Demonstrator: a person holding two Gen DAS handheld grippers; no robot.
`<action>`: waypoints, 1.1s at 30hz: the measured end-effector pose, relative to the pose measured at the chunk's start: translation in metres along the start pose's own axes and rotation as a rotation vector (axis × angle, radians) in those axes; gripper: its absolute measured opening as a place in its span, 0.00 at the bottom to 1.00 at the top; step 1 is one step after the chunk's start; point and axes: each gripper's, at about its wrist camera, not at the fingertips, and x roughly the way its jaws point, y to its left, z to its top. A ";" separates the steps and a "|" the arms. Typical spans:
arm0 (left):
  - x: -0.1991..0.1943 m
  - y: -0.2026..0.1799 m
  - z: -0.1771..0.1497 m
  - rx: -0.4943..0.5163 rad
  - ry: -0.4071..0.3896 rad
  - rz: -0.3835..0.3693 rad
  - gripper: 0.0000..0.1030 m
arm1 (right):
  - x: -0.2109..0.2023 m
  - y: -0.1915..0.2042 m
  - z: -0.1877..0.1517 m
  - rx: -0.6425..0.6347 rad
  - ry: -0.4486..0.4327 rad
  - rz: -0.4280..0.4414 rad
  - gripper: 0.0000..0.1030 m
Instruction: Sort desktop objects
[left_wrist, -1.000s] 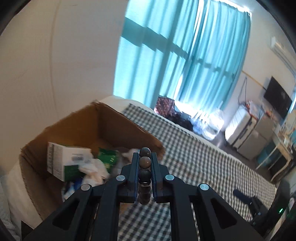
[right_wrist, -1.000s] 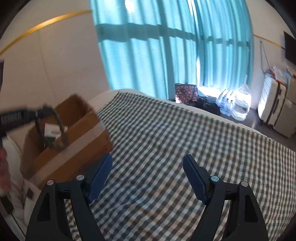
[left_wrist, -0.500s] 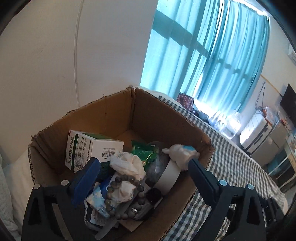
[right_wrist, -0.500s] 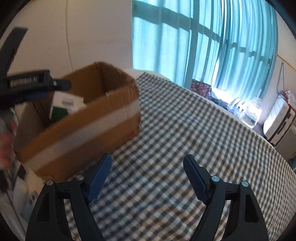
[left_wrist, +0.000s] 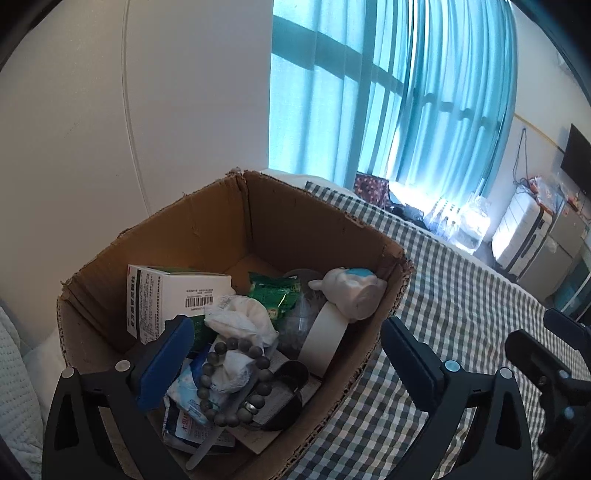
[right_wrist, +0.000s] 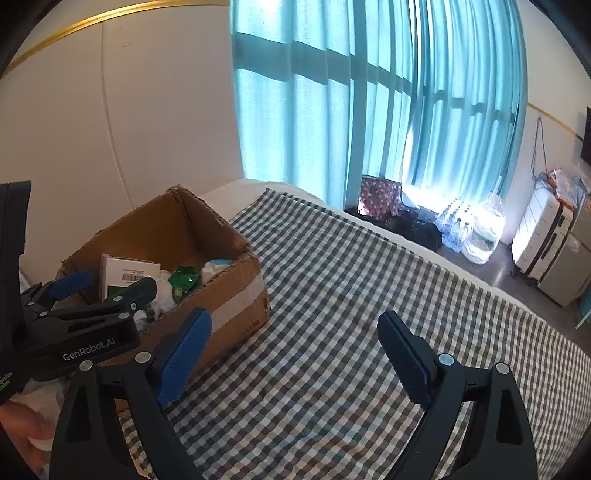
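Observation:
A brown cardboard box (left_wrist: 317, 218) sits on the checked cloth (right_wrist: 351, 295) at the bed's left. A grey bead bracelet (left_wrist: 236, 380) lies loose on top of its contents, beside a white-green carton (left_wrist: 173, 295), crumpled tissue (left_wrist: 243, 321), a green packet (left_wrist: 275, 293), a white figurine (left_wrist: 351, 291) and a tape roll (left_wrist: 325, 336). My left gripper (left_wrist: 288, 354) is open and empty just above the box. It also shows in the right wrist view (right_wrist: 107, 284). My right gripper (right_wrist: 295, 350) is open and empty over the cloth, right of the box (right_wrist: 177, 236).
A white wall stands behind the box. Blue curtains (right_wrist: 369, 92) cover the window. A bag, water bottles (right_wrist: 461, 229) and a suitcase (right_wrist: 543, 236) stand on the floor beyond the bed. A white pillow (left_wrist: 14, 369) lies left of the box.
My left gripper moved over the box, opened and let the bead bracelet drop in. My right gripper stayed open while its view swung around over the cloth.

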 end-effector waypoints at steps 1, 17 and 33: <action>0.003 -0.001 0.000 0.001 0.012 0.008 1.00 | 0.002 -0.005 -0.001 0.020 0.008 0.014 0.90; 0.012 -0.003 -0.004 0.000 0.031 0.049 1.00 | 0.017 -0.033 -0.004 0.116 0.031 0.039 0.92; 0.010 0.000 -0.001 0.002 0.032 0.044 1.00 | 0.018 -0.029 -0.008 0.084 0.039 0.003 0.92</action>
